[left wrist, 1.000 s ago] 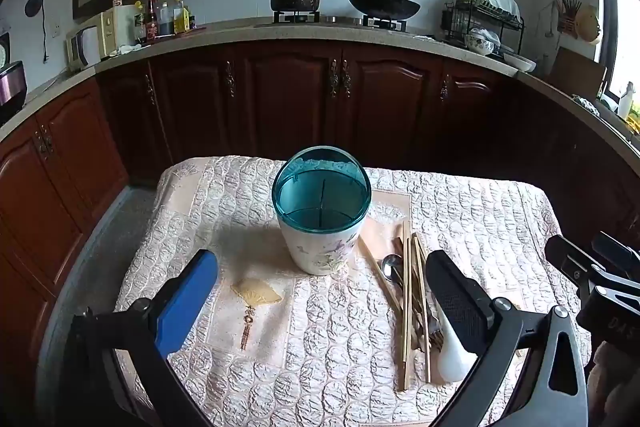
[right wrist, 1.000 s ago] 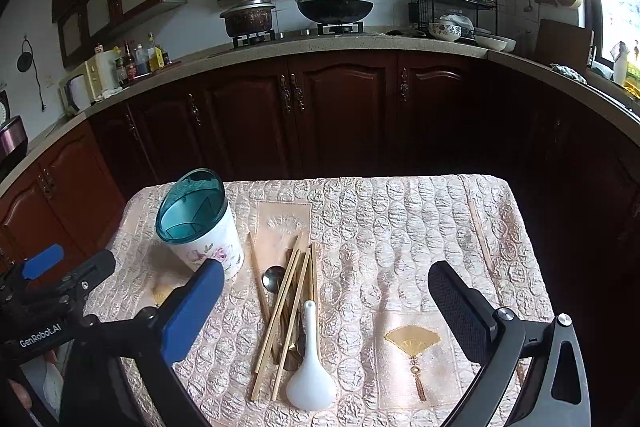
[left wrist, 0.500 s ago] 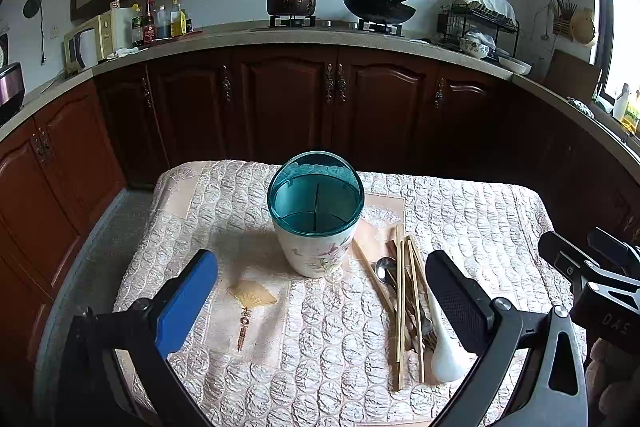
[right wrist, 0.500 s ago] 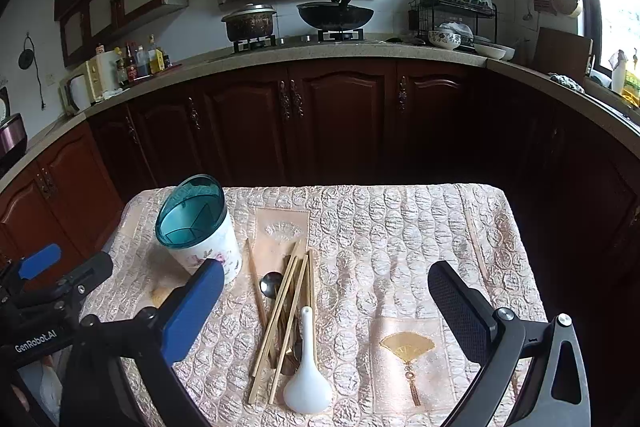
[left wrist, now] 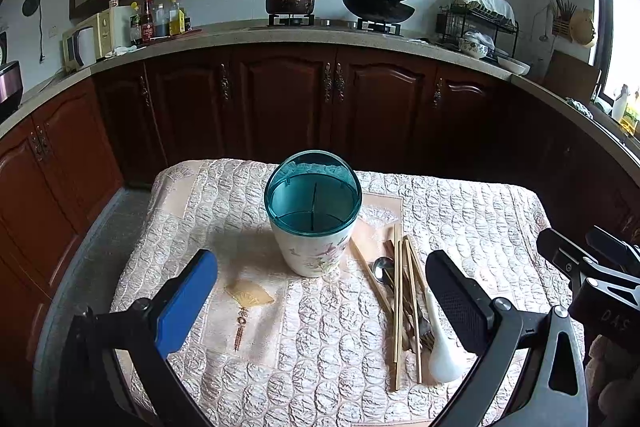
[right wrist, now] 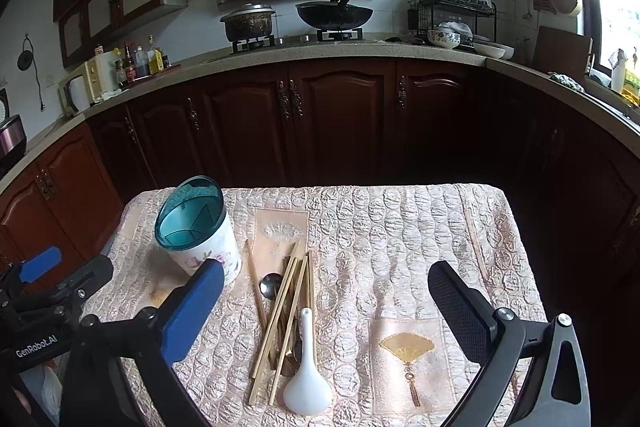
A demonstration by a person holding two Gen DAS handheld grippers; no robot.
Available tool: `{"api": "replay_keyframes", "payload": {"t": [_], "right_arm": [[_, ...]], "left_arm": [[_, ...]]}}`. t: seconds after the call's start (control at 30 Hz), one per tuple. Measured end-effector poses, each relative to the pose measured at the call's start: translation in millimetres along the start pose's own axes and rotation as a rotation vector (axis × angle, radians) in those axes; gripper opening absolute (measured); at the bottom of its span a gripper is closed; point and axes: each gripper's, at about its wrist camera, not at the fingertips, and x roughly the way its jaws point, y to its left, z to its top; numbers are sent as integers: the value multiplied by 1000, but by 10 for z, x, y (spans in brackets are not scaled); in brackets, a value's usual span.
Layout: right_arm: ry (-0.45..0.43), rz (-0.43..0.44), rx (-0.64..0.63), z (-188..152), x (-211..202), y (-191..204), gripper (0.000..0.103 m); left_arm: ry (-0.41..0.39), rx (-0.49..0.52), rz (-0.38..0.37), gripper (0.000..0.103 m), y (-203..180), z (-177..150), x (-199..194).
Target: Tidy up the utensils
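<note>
A white floral utensil holder (left wrist: 313,215) with a teal divided top stands on the quilted table; it also shows in the right wrist view (right wrist: 198,229). To its right lie several wooden chopsticks (left wrist: 398,303), a metal spoon (left wrist: 383,265) and a white ceramic spoon (left wrist: 440,347), seen in the right wrist view as chopsticks (right wrist: 280,315), metal spoon (right wrist: 271,285) and white spoon (right wrist: 307,375). My left gripper (left wrist: 320,299) is open and empty, above the table before the holder. My right gripper (right wrist: 324,307) is open and empty, above the utensil pile.
The quilted cloth (left wrist: 460,211) covers a small table with edges all round. Dark wooden cabinets (left wrist: 288,107) and a counter with pot and wok (left wrist: 376,7) stand behind. The right gripper shows at the right edge of the left wrist view (left wrist: 592,267).
Both grippers have pulled back and risen slightly, so the table sits lower and farther in view. Nothing on the table has moved. Both stay open.
</note>
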Motion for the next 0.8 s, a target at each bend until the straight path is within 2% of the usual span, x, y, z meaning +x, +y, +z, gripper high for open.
{"api": "replay_keyframes", "payload": {"t": [0.1,0.8], "right_arm": [[6,-2,-5,-1,17,2,103],[24,-4,-6,-27,100,6,103]], "left_arm": [[1,36,25,103,-25,-17,24],[23,3,-3,103,-19,-42,84]]}}
